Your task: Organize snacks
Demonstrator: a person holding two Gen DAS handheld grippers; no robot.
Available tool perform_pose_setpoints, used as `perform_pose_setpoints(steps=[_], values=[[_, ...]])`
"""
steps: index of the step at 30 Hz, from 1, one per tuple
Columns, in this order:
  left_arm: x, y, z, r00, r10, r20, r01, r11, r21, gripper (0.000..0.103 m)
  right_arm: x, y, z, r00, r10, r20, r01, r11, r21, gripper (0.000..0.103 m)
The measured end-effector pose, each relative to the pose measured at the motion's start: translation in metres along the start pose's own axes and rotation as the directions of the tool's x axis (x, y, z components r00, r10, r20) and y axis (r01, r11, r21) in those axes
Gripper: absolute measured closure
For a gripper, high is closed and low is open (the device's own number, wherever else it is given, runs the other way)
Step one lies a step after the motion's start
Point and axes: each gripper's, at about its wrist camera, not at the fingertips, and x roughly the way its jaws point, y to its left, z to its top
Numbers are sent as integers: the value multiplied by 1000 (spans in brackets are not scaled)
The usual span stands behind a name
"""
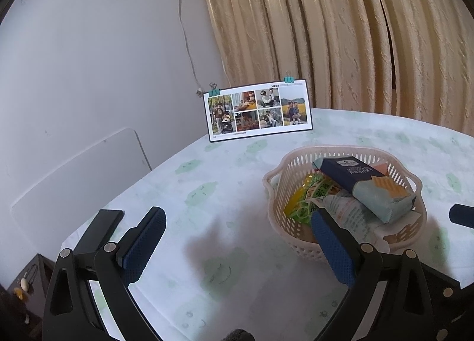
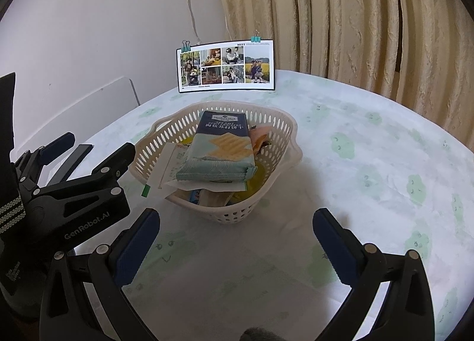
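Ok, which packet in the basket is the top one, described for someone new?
On the table sits a white slotted basket full of snacks. The top packet lies across the pile: navy at the far end, pale teal with yellow zigzags nearer, unlike the green-yellow packet beneath.

Ahead of the right gripper (image 2: 237,240), whose matt black plastic arms carry blue, rough-textured pads (image 2: 134,244), sits a perforated, smooth cream plastic basket (image 2: 266,181). On top lies a glossy foil-like cracker packet (image 2: 220,148). The tablecloth (image 2: 370,163) looks soft and matt; the curtain (image 2: 355,15) beyond is ribbed, faintly shiny cloth.
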Motion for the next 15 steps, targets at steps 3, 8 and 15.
perform_pose_setpoints(steps=[3, 8, 15], values=[[2, 0, -1, 1000, -4, -6, 4, 1000, 1, 5, 0, 0, 0, 1000, -4, -1, 4, 1000, 1, 0], [2, -1, -2, 1000, -3, -6, 3, 1000, 1, 5, 1, 1, 1, 1000, -3, 0, 3, 1000, -5, 0], [3, -1, -2, 1000, -4, -7, 4, 1000, 1, 5, -2, 5, -1, 999, -23, 27, 23, 999, -31, 0]])
